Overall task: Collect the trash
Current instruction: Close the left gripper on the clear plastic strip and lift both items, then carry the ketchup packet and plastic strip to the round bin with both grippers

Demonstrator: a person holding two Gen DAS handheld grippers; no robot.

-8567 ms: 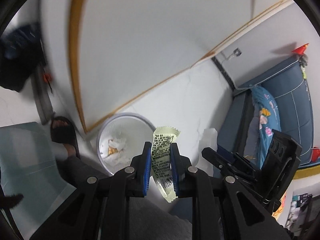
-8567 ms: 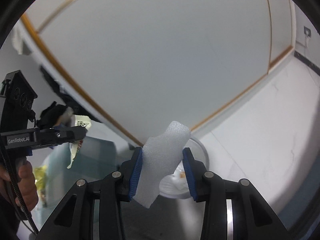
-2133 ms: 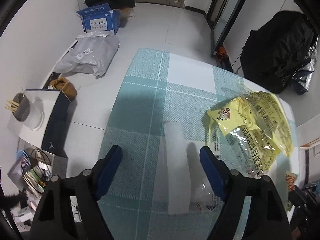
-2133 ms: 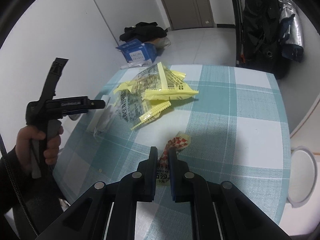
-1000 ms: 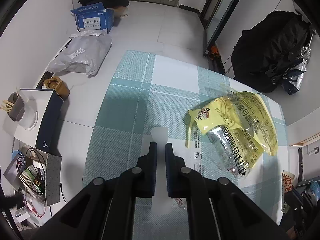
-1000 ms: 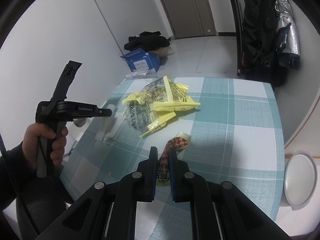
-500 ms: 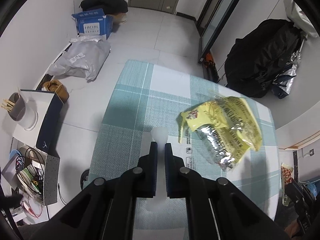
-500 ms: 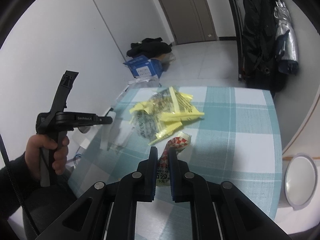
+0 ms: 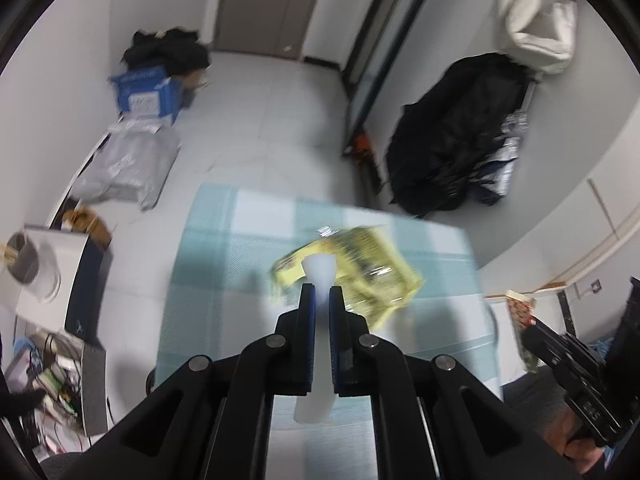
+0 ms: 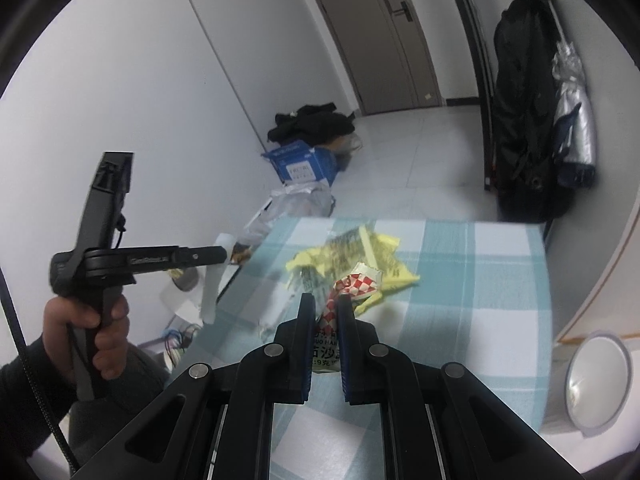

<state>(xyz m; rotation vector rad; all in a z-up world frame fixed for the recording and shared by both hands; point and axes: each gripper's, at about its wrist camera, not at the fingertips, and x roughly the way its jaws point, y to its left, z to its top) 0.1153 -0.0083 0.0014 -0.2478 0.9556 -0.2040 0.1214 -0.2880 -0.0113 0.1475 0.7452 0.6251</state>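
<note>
Left claw [image 9: 319, 294] pinched tight on a thin white translucent plastic strip [image 9: 318, 272], strip sticks out past the tips and hangs below them, lifted clear above the table with the teal-and-white checked cloth [image 9: 208, 280]. Right claw [image 10: 325, 304] nearly closed, pinching a red-and-white checkered paper snack wrapper [image 10: 356, 284], also held above the table. Crumpled yellow-and-clear plastic snack bag [image 10: 344, 256] lies on the cloth toward the far side, blurred in both views. Round white bin [image 10: 596, 376] on the floor off the table's right edge, partly cut by the frame edge; contents can't be made out. Blue cardboard box [image 10: 300, 164] on the floor by the wall, open flap, inside not visible. Near half of the cloth bare; floor beyond the far edge is open tile. In the right wrist view a hand [image 10: 92, 332] grips the left tool's handle beside the table's left edge.
</note>
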